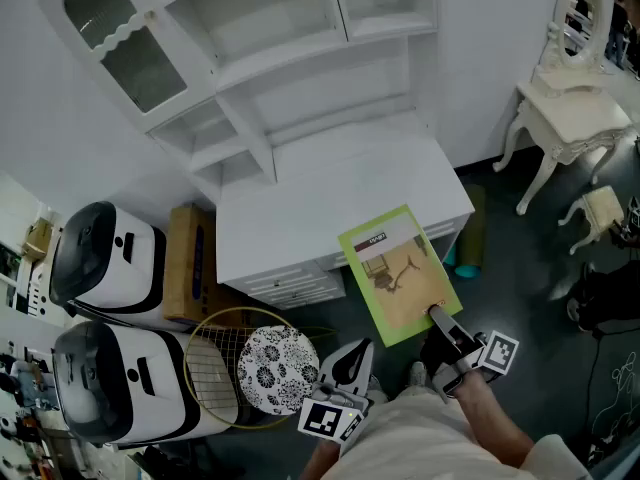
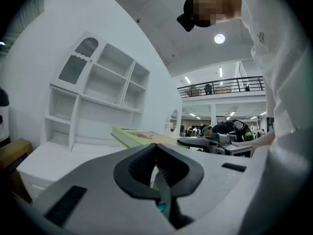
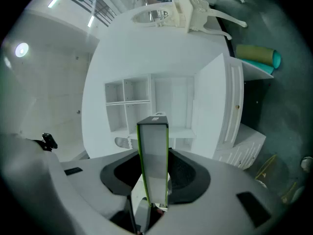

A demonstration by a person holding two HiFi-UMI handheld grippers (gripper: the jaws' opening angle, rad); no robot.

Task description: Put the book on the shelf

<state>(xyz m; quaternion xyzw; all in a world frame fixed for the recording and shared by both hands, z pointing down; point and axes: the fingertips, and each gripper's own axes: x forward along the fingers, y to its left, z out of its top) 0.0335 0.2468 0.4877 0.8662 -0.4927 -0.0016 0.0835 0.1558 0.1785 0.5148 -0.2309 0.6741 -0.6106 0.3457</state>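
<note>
Nearest, at 6 o'clock in the head view, are two hand-held grippers; the right gripper [image 1: 441, 320] is clamped on a book [image 1: 398, 273] over a white desk [image 1: 300, 218].

The book has a bright green border, a tan cover picture and a white band with a small dark label too small to read. It lies flat at 5 o'clock, overhanging the desk's front right corner; whether it touches the desk cannot be told. Its near corner is hidden inside the jaws. In the right gripper view only its page edge and green rims show. The left gripper [image 1: 358, 350] has its jaws together, holding nothing. The white shelf [image 1: 300, 78] stands at 12 o'clock, its top cut off.
</note>
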